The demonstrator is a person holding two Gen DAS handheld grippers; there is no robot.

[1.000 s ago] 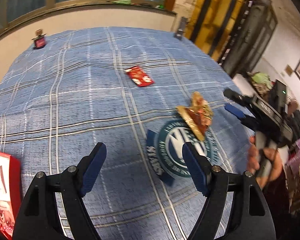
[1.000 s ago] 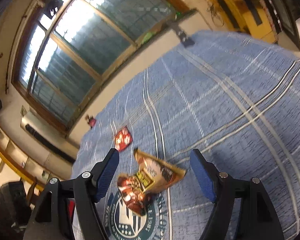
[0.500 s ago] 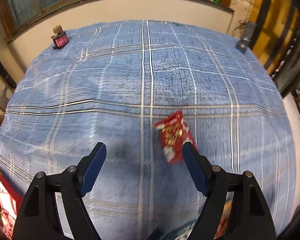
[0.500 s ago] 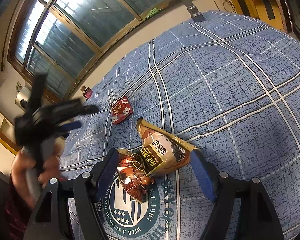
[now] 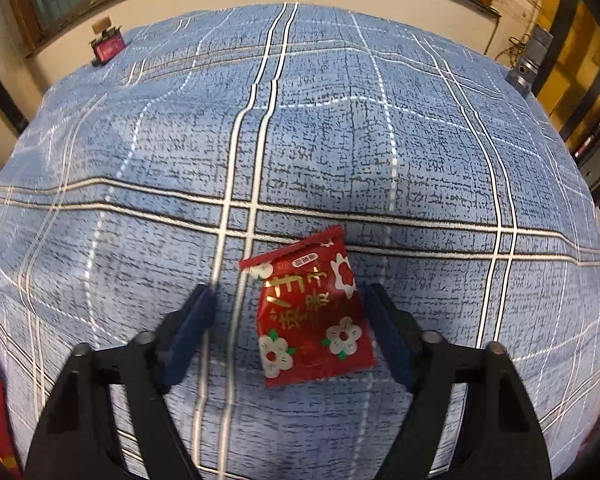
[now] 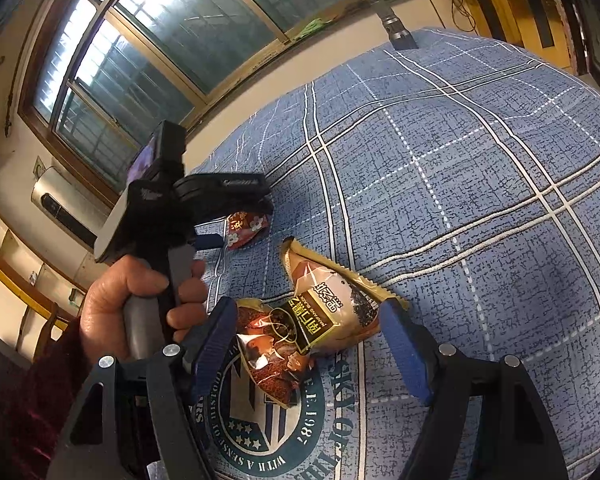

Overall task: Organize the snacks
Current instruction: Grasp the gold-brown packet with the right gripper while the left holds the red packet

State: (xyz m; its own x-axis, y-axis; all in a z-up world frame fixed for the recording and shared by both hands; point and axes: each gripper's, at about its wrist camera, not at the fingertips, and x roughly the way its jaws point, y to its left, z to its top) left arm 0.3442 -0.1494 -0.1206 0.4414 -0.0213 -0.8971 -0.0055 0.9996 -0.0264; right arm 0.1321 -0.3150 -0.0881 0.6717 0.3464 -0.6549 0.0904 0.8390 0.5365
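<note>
Left gripper (image 5: 288, 328) is straddling the red packet (image 5: 310, 314): packet is lying between the jaws, off-centre, its right edge just beside or perhaps touching the right pad, with a clear gap to the left pad. Jaws have just been closing, still apart, not pressing on it as far as I can tell. The packet's long axis is running roughly along the fingers, sealed top edge pointing away and tilted a bit left, so the jaws are lining up across its short width. I'd judge a small shift right would centre it before the squeeze.

Right gripper (image 6: 308, 344) is hovering with jaws wide apart around the gold-brown bag (image 6: 332, 304), no pad clearly pressing; a second, darker brown bag (image 6: 270, 356) is lying partly under it on the round emblem (image 6: 260, 432) printed on the cloth. From that view the left hand (image 6: 132, 312) is the one nearer the red packet (image 6: 246, 228).

Materials: red packet is glossy crinkly film, small pillow shape, white flower print, likely light and slippery. The bags are shiny foil, puffed. Blue plaid bedsheet (image 5: 420, 140) is soft and slightly rumpled, so it's probably giving under the pads.
</note>
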